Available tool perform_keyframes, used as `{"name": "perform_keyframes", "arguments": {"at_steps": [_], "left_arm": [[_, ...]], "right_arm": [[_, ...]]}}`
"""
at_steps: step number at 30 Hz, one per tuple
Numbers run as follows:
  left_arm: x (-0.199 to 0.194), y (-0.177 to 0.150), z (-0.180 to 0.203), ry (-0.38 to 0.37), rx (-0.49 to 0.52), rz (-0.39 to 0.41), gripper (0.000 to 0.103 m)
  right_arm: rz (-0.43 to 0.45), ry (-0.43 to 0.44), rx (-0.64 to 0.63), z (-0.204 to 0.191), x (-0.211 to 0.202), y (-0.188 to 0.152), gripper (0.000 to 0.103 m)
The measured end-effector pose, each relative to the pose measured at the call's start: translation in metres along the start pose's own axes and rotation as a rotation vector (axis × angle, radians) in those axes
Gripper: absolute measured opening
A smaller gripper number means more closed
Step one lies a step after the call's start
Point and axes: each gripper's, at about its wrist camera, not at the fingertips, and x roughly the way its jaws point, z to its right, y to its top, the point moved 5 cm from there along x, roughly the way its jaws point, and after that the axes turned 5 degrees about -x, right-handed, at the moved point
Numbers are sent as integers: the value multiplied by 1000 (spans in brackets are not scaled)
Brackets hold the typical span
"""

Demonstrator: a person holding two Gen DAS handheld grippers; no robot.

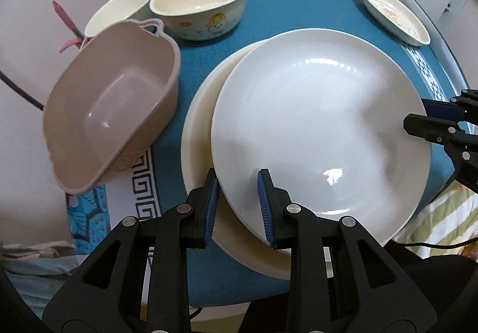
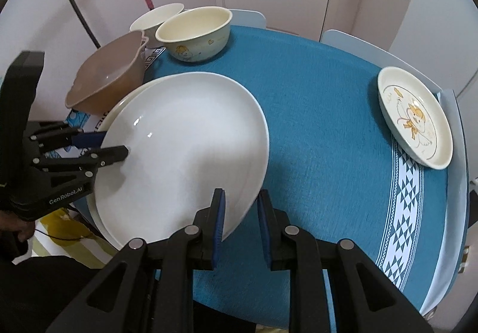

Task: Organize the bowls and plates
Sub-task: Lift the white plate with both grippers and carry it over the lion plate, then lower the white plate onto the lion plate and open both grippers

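White plate (image 1: 316,123) lying offset on a cream plate (image 1: 200,111), at the near left of the blue tablecloth (image 2: 328,123). Left gripper (image 1: 239,198) straddles the white plate's near rim, jaws parted, pads apart from the rim. Right gripper (image 2: 239,213) likewise straddles its right rim, jaws parted. Far left: tilted brown basin (image 1: 113,111), cartoon bowl (image 1: 203,4), white bowl (image 1: 119,10). Far right: cartoon plate (image 2: 415,120).
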Motion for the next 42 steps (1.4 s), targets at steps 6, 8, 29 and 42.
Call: {"name": "perform_keyframes", "arguments": {"at_steps": [6,8,29,42], "left_arm": [[-1,1,7,66,29,1,23],[-2,1,10,94,44,2,23],[-13,-5,20,214,87,31,24],[-26,-2,13,204,65,54,23]], "right_arm": [[-6,-8,-14,2,0,2,20],[-8,-21,-25,1,0,3,20],[-40,-51,-48,-5,4,4,20],[-12,-34,-36,-8,-4,7,20]]}}
